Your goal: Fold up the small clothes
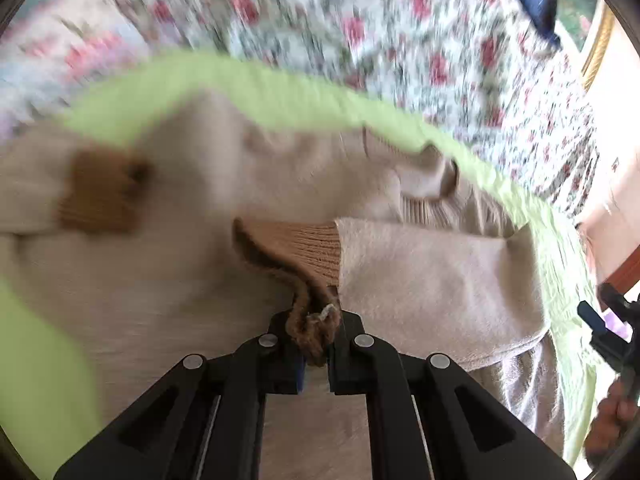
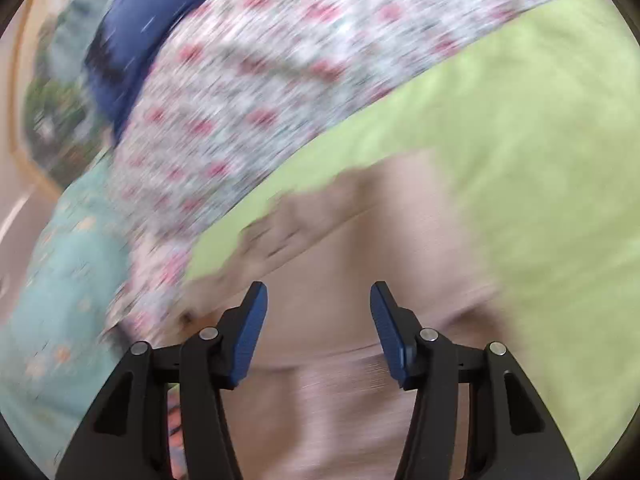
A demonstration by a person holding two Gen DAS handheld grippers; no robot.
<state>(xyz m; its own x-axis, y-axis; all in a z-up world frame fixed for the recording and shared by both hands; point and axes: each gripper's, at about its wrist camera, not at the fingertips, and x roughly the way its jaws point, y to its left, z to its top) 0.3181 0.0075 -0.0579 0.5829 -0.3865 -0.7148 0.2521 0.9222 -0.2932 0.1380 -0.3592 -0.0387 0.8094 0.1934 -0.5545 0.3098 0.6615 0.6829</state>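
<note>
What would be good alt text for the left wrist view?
The left gripper is shut on the brown ribbed cuff of a beige sweater, which lies on a light green cloth over floral bedding.

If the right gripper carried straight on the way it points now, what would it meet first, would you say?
Most likely the beige knitted sweater lying on the lime-green cloth. The right gripper is open and empty, angled down at it. Motion blur leaves depth uncertain.
</note>
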